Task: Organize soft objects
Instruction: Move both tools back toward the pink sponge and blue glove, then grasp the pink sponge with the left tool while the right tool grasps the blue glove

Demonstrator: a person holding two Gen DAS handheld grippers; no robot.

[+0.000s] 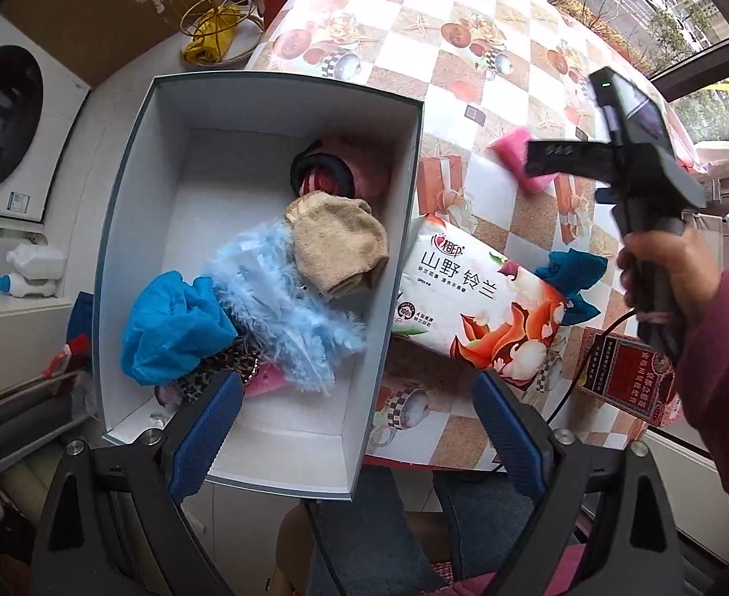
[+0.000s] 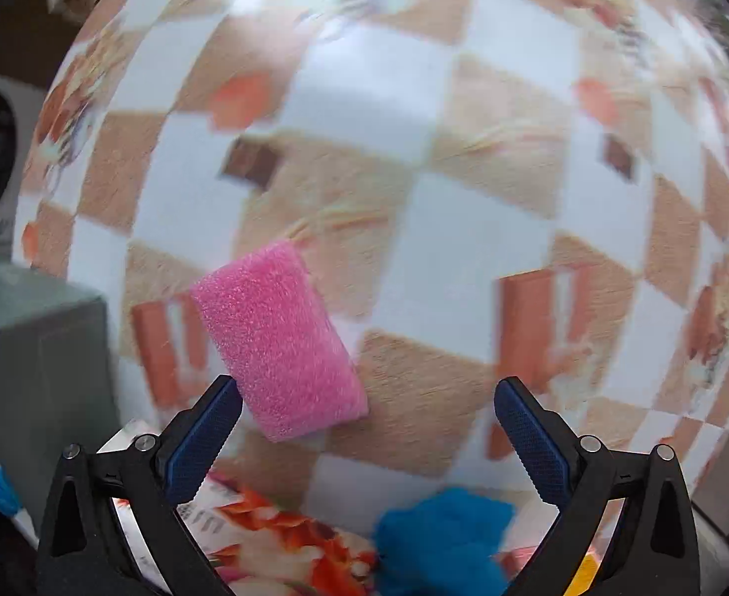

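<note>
- We hover our right gripper, tongs wide and empty, over the pink foam sponge lying loose on the checked tablecloth, beyond the grey open box.
- We hold our left gripper wide and empty above the box's near end, where soft items are already gathered.

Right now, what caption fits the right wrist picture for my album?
Open right gripper hovers over the pink sponge on the checkered tablecloth.
</note>
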